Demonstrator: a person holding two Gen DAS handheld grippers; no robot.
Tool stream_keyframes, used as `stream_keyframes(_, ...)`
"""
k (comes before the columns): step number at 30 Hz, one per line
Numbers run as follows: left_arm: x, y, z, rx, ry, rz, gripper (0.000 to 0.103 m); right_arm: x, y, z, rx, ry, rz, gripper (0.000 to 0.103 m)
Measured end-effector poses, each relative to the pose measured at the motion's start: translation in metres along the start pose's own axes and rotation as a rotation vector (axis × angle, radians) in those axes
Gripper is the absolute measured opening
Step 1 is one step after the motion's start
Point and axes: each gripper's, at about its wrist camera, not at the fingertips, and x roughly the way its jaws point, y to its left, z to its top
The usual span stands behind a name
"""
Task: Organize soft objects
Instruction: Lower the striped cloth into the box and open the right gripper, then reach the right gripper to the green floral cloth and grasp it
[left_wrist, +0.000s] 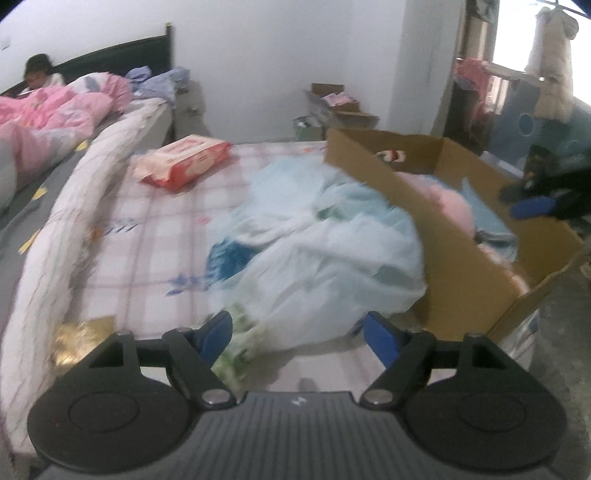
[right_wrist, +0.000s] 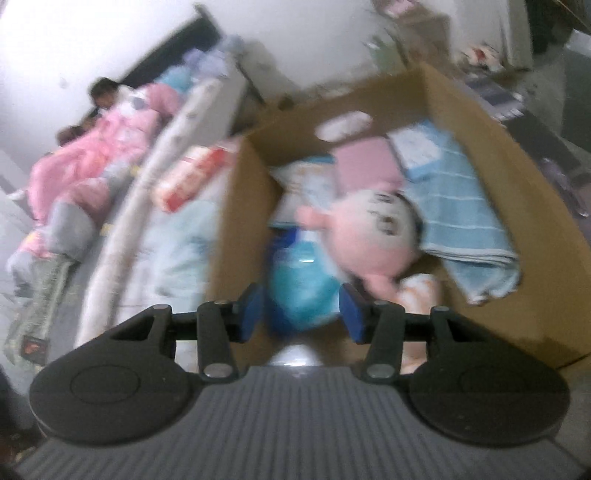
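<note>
One cardboard box (right_wrist: 491, 155) holds one pink plush toy (right_wrist: 369, 236), head toward the far wall, beside one folded blue towel (right_wrist: 461, 221). The right hand-held gripper (right_wrist: 303, 314) is released around a blue packet (right_wrist: 299, 291); the left hand-held gripper (left_wrist: 299, 336) is released too, empty.

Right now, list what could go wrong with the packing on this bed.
1. The blue packet sits between the right tool pads in the cardboard box; blur hides whether they touch it, so it may snag.
2. The pink plush fills much of the box, so the pale plastic bag beside it may not fit.
3. The left tool is open at that thin bag's edge; a pinch could tear it.
</note>
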Motion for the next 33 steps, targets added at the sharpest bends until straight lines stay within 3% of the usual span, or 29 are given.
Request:
stream_keyframes(6, -0.013, 0.025, -0.019, -0.027, 0.007, 0.066, 0.08, -0.003, 0.063, -0.015, -0.057, -0.035, 0.154, 0.047)
stream_keyframes(11, -0.021, 0.043, -0.029, -0.058, 0.002, 0.115, 0.08, 0.02, 0.118, -0.027, -0.134, 0.026, 0.258, 0.048)
stream_keyframes(16, -0.024, 0.056, -0.037, -0.077, 0.004, 0.146, 0.08, 0.058, 0.166, -0.045, -0.195, 0.118, 0.279, 0.049)
stream_keyframes(21, -0.017, 0.06, -0.041, -0.074, 0.007, 0.128, 0.08, 0.094, 0.197, -0.067, -0.21, 0.204, 0.313, 0.049)
stream_keyframes(29, 0.014, 0.042, -0.04, 0.052, -0.036, 0.085, 0.075, 0.149, 0.202, -0.092, -0.148, 0.319, 0.27, 0.048)
stream_keyframes(33, 0.038, 0.038, -0.038, 0.083, 0.012, 0.067, 0.065, 0.167, 0.197, -0.098, -0.104, 0.34, 0.247, 0.046)
